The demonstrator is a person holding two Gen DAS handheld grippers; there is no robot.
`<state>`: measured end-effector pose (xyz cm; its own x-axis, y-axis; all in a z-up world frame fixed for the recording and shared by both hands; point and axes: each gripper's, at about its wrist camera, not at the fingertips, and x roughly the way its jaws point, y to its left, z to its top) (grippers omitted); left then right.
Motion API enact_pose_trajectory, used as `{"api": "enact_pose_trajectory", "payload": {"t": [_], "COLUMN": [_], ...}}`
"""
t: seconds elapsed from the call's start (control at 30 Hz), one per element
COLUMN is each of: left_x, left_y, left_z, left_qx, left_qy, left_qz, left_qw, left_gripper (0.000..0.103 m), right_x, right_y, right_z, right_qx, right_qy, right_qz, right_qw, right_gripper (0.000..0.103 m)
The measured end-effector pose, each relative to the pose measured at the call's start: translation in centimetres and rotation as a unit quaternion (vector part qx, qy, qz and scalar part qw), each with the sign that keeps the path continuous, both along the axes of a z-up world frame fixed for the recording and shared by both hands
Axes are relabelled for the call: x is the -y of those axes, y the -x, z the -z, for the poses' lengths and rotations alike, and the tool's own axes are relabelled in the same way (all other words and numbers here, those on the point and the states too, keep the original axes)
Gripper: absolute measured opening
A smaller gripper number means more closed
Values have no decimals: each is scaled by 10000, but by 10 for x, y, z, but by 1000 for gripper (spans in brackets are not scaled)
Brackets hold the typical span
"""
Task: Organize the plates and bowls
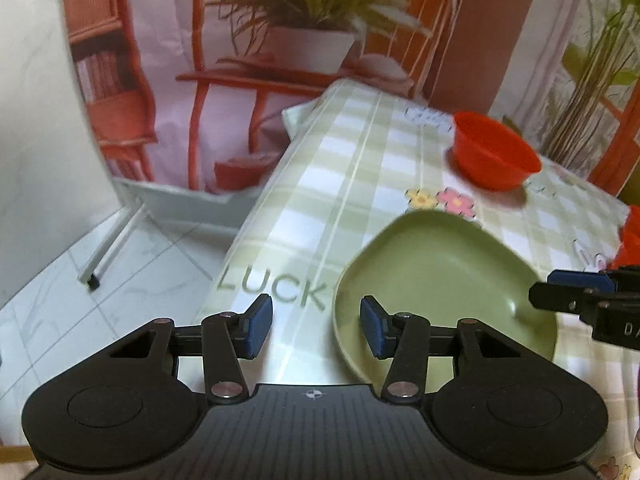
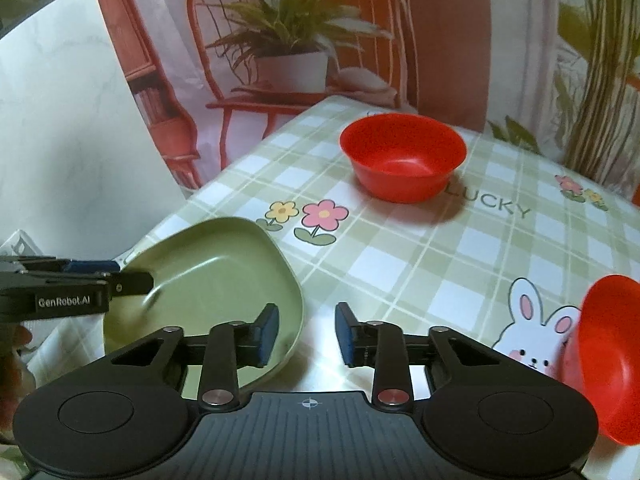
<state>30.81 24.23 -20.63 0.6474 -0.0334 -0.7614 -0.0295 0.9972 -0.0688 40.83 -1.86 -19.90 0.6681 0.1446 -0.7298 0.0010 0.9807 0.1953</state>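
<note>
We see a table w/ green-checked cloth (image 2: 400, 264) filling the center and right of both views; flowers, a bunny and "LUCKY" printed on it. Behind it, across the top of the frames, a backdrop (image 2: 280, 40) printed w/ orange chairs and a potted plant.

Green plate (image 1: 440, 276) sits at the table's near edge: lower right of center in left wrist view, lower left in right wrist view (image 2: 204, 276). It's a rounded-square shape, nothing in it.

Red bowl (image 2: 402, 156) stands upright on the cloth, upper center in right view, upper right in left view (image 1: 494, 152), well apart from the plate. 2nd red bowl (image 2: 610, 356) at the right edge of right view, looks tilted on its side, partly cut off.

Left gripper (image 1: 316, 328) has its jaws apart, nothing between them; right pad (image 1: 376, 332) overlaps the plate's near-left rim, contact unclear. Right gripper (image 2: 306, 334) also spread, nothing held; left pad (image 2: 268, 334) over the plate's near-right rim. Each gripper shows at the other view's side, tip over the plate.
</note>
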Motion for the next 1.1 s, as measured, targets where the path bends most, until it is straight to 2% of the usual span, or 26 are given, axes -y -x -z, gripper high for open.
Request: {"api": "enact_pose_trajectory", "payload": {"t": [0.1, 0.17, 0.23, 0.3, 0.43, 0.67, 0.87, 1.1], "left_x": [4, 5, 8, 14, 20, 50, 97, 167], "left_y": [4, 6, 6, 7, 10, 21, 29, 38], "left_z": [3, 3, 1, -1, -7, -28, -47, -59], "left_qx": [24, 64, 63, 48, -16, 49, 193, 323], "left_qy": [-61, 50, 101, -45, -16, 3, 102, 270], "left_qz": [29, 96, 91, 61, 53, 368, 810, 1478], "left_qw": [10000, 9999, 9999, 10000, 10000, 9993, 9965, 9881], "left_gripper": [40, 18, 11, 11, 11, 11, 11, 11], "right_x": [2, 2, 0, 1, 10, 34, 75, 133], "right_y": [-2, -1, 2, 6, 19, 59, 104, 170], "right_z": [4, 4, 3, 1, -3, -26, -53, -70], "right_qx": [-65, -44, -51, -94, -195, -53, 182, 418], "right_qy": [-113, -181, -205, -271, -498, -550, -591, -688], "right_qz": [-67, -125, -156, -110, 75, 409, 855, 1407], "right_qw": [9999, 9997, 9997, 9995, 9985, 9976, 9944, 9868], "right_gripper": [12, 8, 7, 7, 7, 7, 7, 8]}}
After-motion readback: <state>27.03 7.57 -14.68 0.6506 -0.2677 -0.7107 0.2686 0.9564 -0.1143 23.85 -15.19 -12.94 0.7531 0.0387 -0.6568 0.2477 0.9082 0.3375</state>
